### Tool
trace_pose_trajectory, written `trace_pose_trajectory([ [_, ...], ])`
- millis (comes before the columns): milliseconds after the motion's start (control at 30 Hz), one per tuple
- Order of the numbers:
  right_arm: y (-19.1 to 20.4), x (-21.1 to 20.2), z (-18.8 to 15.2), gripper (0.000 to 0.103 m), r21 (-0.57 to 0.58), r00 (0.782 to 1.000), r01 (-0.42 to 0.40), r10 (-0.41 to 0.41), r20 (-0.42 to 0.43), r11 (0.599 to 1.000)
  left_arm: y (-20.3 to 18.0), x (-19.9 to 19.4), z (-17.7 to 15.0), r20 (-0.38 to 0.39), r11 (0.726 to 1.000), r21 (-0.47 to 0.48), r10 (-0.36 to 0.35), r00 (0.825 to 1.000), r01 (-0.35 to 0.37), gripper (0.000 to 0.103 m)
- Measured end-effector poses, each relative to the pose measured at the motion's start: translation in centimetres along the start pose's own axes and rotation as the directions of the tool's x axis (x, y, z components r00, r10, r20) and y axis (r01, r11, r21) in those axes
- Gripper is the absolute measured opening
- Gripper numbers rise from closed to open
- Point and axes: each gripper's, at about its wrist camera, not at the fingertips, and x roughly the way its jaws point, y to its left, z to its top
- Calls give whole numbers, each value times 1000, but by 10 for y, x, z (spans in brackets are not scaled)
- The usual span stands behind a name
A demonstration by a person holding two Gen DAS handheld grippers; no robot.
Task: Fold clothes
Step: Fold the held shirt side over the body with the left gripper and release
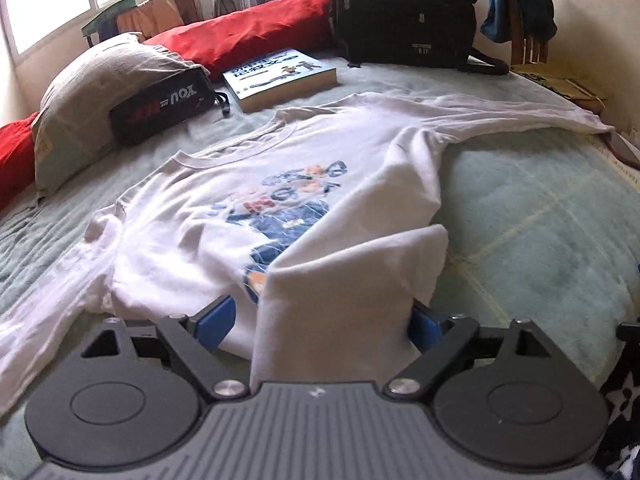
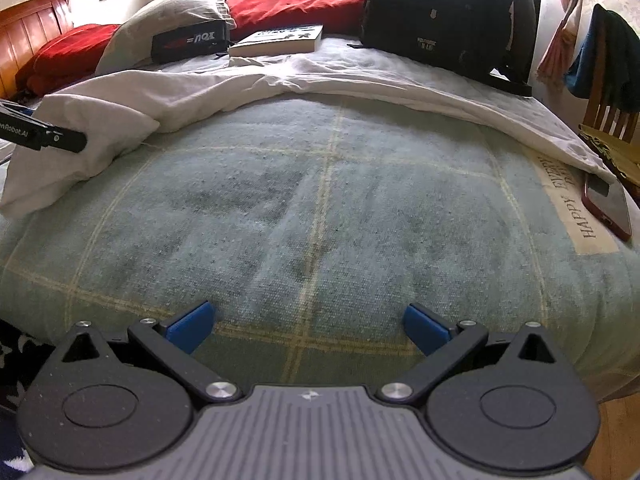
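Note:
A white long-sleeved shirt [image 1: 240, 184] with a blue and orange print lies face up on the green checked blanket [image 1: 540, 216]. One sleeve stretches to the right. A raised fold of the shirt's lower part [image 1: 344, 280] stands between the wide jaws of my left gripper [image 1: 320, 320]. Its right pad touches the fold; its left pad stands apart from it. In the right wrist view the shirt [image 2: 180, 92] lies at the back left. There my right gripper [image 2: 310, 326] hovers open over bare blanket [image 2: 320, 208], with nothing between its fingers.
Behind the shirt lie a book [image 1: 280, 76], a black pouch [image 1: 160, 108], a grey pillow [image 1: 100, 80], a red bolster [image 1: 248, 36] and a black backpack [image 1: 404, 12]. A red phone [image 2: 608, 208] lies at the bed's right edge, beside a wooden chair [image 2: 608, 116].

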Motion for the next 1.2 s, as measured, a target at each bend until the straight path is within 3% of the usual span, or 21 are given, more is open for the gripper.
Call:
trace_pose_trajectory([
  [100, 1, 1, 2, 103, -3, 1000, 3, -3, 1, 1000, 11, -4, 4, 24, 1000, 2, 13, 1000, -13, 90],
  [200, 1, 2, 3, 103, -5, 1000, 5, -5, -2, 1000, 26, -5, 9, 41, 998, -2, 70, 997, -70, 90],
  [333, 3, 3, 5, 103, -4, 1000, 7, -7, -2, 1000, 48, 4, 11, -4, 990, -19, 138, 990, -138, 90],
  [433, 5, 3, 6, 103, -6, 1000, 7, -7, 1, 1000, 54, -3, 11, 3, 992, -33, 120, 993, -119, 88],
  [633, 12, 0, 12, 103, -17, 1000, -22, 22, 16, 1000, 12, -34, 7, 65, 993, 105, 39, 997, -46, 88],
  [867, 28, 1, 26, 103, -50, 991, -130, 131, 30, 990, -51, -29, -5, 71, 942, 335, -21, 997, -3, 89],
  [1033, 43, 19, 28, 103, -83, 987, -160, 161, -2, 984, -70, 2, -10, 55, 893, 439, 86, 995, -102, 89],
  [1133, 51, 23, 25, 103, -132, 991, -131, 132, 2, 983, -65, 7, -7, 72, 892, 426, 136, 988, -153, 88],
  [1200, 51, 23, 25, 103, -138, 991, -130, 132, 7, 982, -57, 1, -5, 83, 905, 395, 135, 987, -158, 89],
])
